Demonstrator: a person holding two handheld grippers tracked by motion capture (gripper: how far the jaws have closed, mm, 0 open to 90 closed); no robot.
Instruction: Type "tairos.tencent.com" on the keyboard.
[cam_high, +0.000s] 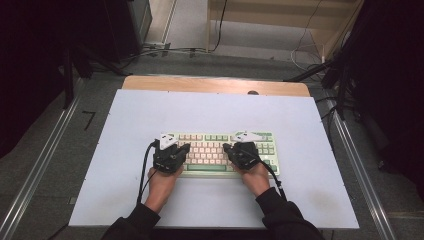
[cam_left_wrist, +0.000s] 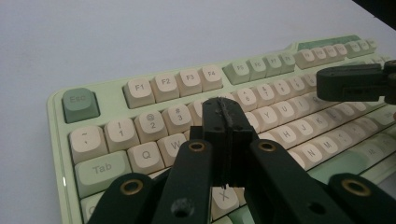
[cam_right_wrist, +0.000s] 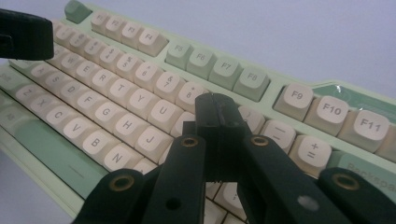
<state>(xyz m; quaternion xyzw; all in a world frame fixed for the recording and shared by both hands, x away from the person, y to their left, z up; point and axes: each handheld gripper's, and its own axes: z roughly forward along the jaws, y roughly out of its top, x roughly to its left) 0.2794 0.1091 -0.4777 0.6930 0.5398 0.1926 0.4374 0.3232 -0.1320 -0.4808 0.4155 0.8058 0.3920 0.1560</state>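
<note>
The high view is evenly lit from above: the white desk (cam_high: 150, 115) is bright, while the room's left and right edges sink into near black. Shadows under the hands are soft and short. The picture is slightly grainy. In the left gripper view, the keyboard (cam_left_wrist: 154, 88) is sharp nearby, but its far keys blur. The right gripper view has a cool bluish cast and softens toward its edges.
</note>
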